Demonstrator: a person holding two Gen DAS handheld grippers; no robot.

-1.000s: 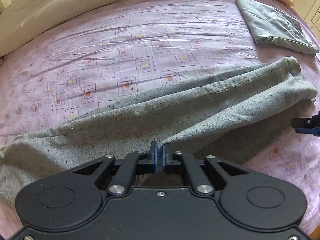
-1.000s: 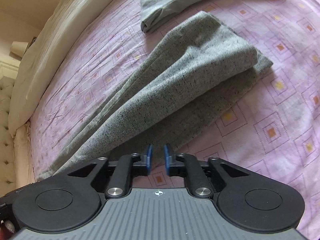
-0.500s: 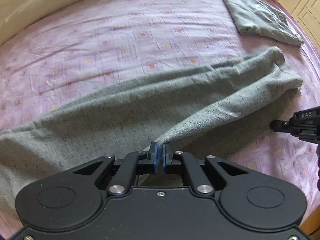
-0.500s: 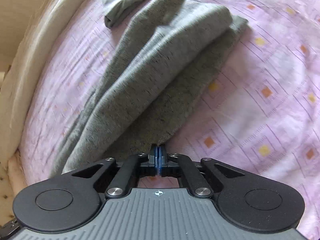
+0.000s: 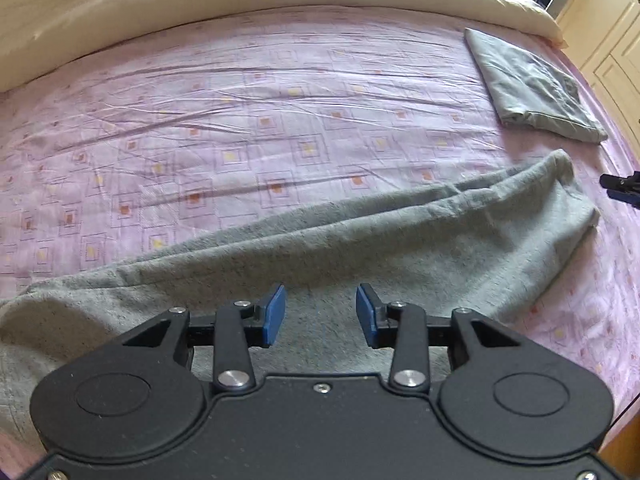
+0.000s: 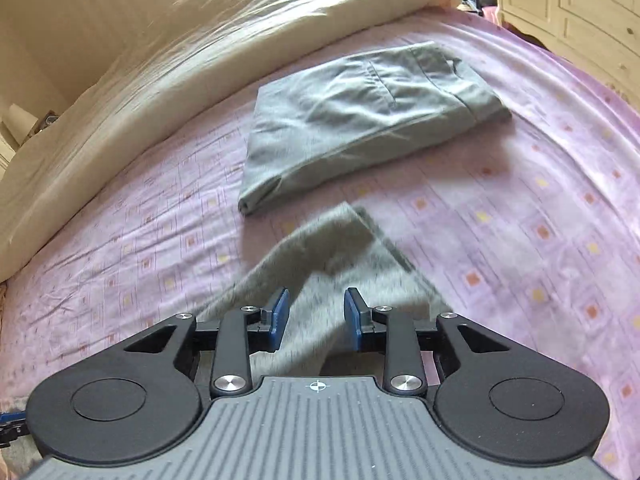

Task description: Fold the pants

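Grey speckled pants (image 5: 360, 240) lie folded lengthwise across the pink patterned bed sheet (image 5: 240, 120), from the near left to the right. My left gripper (image 5: 321, 314) is open, just above the pants' near edge, holding nothing. My right gripper (image 6: 316, 312) is open over the pants' end (image 6: 328, 256), which looks blurred; it holds nothing. The tip of the right gripper also shows at the right edge of the left wrist view (image 5: 622, 188).
A second, folded grey-green pair of pants (image 6: 360, 120) lies at the far right of the bed, also in the left wrist view (image 5: 528, 88). A cream duvet (image 5: 240, 8) is bunched along the far side. Cream cupboards (image 6: 580, 8) stand beyond the bed's right edge.
Both grippers were shut on the pants' edge half a second ago; both have opened and let go. The pants now lie flat on the bed. The right gripper's view has swung upward.
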